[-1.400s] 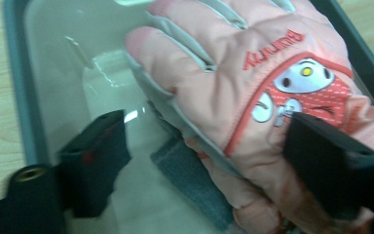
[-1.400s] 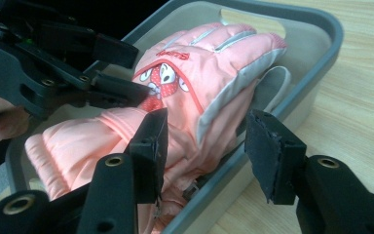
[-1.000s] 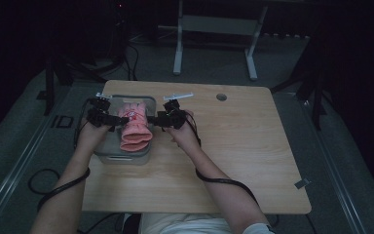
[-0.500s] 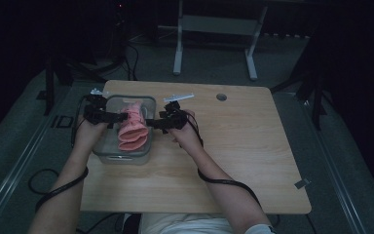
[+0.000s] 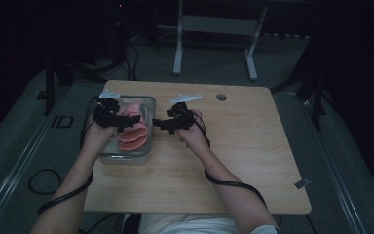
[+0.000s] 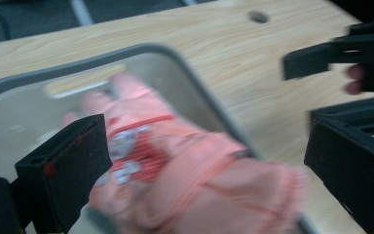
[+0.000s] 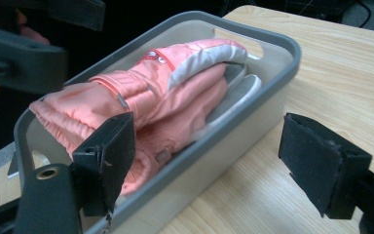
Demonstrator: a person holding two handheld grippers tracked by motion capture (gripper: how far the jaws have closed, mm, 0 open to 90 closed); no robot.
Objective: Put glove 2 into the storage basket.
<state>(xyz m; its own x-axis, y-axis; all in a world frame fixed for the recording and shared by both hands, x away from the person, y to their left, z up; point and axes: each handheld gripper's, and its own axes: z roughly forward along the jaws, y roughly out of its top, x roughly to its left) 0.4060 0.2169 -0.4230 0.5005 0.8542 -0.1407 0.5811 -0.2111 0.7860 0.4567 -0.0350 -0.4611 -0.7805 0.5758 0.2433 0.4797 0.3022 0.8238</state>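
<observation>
Pink padded gloves with grey palms lie stacked in bin.

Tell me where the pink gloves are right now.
The pink gloves lie in the grey bin at the table's left side in the high view, between the left claw and right claw.

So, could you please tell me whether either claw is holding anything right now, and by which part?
Nothing is held. Both the right claw and the left claw stand open, and the pink gloves lie loose in the bin.
</observation>
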